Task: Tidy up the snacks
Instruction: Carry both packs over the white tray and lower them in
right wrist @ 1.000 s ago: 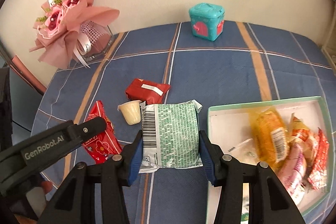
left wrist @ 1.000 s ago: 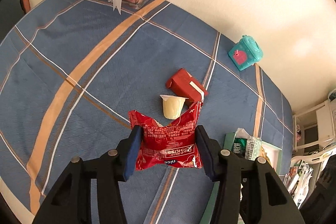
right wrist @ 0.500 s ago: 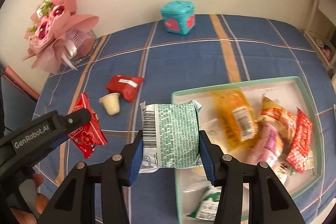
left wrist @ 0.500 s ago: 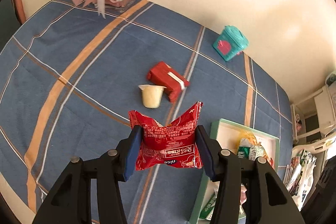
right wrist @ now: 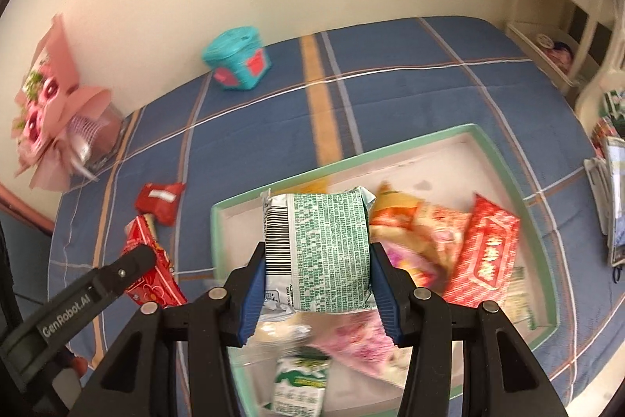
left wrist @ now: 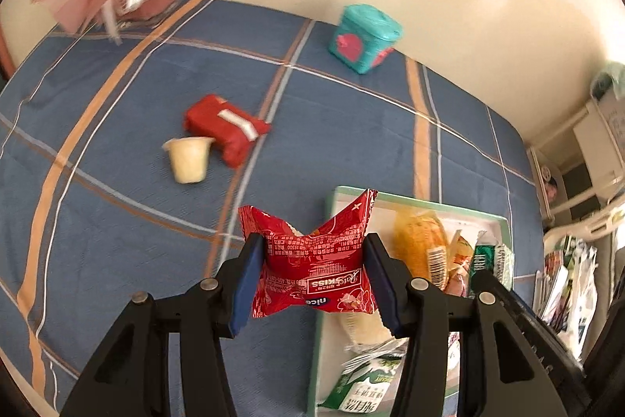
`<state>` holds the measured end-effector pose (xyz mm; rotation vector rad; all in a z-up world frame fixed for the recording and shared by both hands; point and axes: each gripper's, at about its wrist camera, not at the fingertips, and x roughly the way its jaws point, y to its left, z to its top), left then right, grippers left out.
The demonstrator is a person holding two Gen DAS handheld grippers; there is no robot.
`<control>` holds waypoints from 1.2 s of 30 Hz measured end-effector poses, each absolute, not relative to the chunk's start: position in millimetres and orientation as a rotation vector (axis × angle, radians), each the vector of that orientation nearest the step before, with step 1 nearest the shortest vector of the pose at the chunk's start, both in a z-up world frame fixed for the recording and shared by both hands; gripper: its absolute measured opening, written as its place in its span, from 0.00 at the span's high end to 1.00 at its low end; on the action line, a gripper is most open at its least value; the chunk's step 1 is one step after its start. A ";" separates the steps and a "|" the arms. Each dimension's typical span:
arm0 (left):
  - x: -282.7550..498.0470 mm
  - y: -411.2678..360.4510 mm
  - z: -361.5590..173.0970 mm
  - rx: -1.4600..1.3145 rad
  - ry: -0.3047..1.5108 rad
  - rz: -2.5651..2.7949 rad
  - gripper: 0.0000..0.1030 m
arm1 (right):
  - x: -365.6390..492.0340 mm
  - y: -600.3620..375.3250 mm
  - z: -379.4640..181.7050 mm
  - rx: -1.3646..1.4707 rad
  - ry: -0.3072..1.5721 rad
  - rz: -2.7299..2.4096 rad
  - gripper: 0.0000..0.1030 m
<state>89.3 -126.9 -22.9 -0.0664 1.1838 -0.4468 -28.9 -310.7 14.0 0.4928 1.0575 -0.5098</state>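
The right gripper (right wrist: 316,284) is clamped on a green-printed packet (right wrist: 324,253), its blue pads pressed into both sides. A second ago that packet hung over the blue plaid worktop (right wrist: 410,73) beside the tray; now it hangs over the tray's (right wrist: 543,253) near left part, above the snacks piled inside. The left gripper (left wrist: 310,276) is clamped on a red packet (left wrist: 312,260), pinched at the waist so its ends flare out. A second ago it was held over bare cloth near the cup; now it hangs at the tray's left rim (left wrist: 332,194), with the tray's contents showing to its right.

In the tray lie an orange bag (left wrist: 418,241), a red box-like packet (right wrist: 488,253), pink wrappers (right wrist: 359,342) and a green-and-white carton (right wrist: 300,382) at the near edge.

Left out on the worktop, toward its far left part, a red pack (left wrist: 226,127) lies touching a pale cup (left wrist: 189,159) that rests on its side; both sit further from the left gripper than before. A teal box (left wrist: 363,38) stands at the far edge by the wall, and a pink bouquet (right wrist: 50,116) stands at the far left corner.
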 end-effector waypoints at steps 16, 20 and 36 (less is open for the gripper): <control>96.2 -175.3 -38.1 -0.007 1.119 -0.522 0.48 | -58.1 -376.8 -6.6 0.575 1.040 -0.604 0.49; 97.5 -184.1 -42.7 0.012 1.108 -0.533 0.48 | -57.0 -380.5 -12.6 0.582 1.049 -0.610 0.49; 92.9 -202.7 -64.9 0.072 1.152 -0.549 0.47 | -60.1 -387.6 -22.9 0.604 1.080 -0.632 0.49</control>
